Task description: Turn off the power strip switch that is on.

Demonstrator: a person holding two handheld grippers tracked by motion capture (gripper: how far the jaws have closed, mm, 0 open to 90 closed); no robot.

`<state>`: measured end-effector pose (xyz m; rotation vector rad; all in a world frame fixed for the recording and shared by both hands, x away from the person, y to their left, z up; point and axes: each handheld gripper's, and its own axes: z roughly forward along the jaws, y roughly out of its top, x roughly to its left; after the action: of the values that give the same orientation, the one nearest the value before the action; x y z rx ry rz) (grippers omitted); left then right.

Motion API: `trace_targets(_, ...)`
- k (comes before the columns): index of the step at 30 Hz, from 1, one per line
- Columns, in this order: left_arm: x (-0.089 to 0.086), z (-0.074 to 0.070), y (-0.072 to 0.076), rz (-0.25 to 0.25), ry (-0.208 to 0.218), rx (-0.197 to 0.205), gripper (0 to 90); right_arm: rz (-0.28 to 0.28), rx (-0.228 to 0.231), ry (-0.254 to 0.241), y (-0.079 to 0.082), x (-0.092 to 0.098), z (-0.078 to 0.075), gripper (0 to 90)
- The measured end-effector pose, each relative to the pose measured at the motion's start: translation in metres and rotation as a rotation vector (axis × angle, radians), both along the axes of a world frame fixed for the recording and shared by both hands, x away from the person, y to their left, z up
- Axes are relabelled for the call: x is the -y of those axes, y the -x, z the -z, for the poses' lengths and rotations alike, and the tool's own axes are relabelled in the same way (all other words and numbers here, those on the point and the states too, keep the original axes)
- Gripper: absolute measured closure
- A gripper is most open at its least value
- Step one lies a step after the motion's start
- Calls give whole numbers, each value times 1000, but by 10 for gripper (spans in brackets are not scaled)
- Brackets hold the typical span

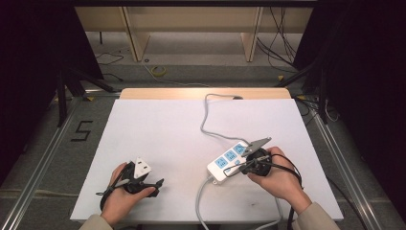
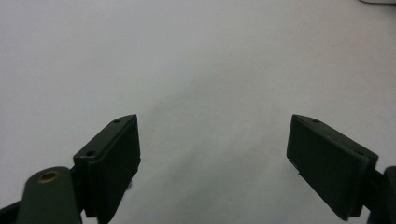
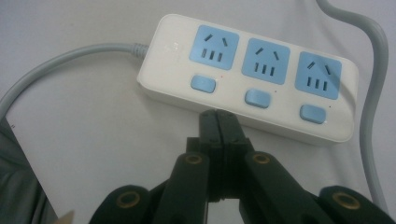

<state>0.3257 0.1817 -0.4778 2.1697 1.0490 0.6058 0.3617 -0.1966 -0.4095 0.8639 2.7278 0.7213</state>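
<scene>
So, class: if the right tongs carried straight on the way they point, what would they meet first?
Probably the white power strip: the shut right tongs point at its near edge, just below the middle blue switch. Whether they already touch it is unclear.

The power strip [image 3: 247,79] is seen as a white body with three light-blue socket faces, and a light-blue switch is placed under each face (a very small red dot is noticed beside each switch). Its cable [image 1: 207,117] is coloured pale grey. The table [image 1: 158,129] is covered in plain white, without pattern. The right gripper [image 3: 218,122] and the left gripper [image 2: 212,154] are made in black, with brass-coloured rivets.
</scene>
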Motion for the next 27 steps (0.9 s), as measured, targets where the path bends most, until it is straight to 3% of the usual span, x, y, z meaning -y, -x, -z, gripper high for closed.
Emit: trace_targets(27,0,0,0,1,0,0,175,-8,0,7,-6,-10,-1,900)
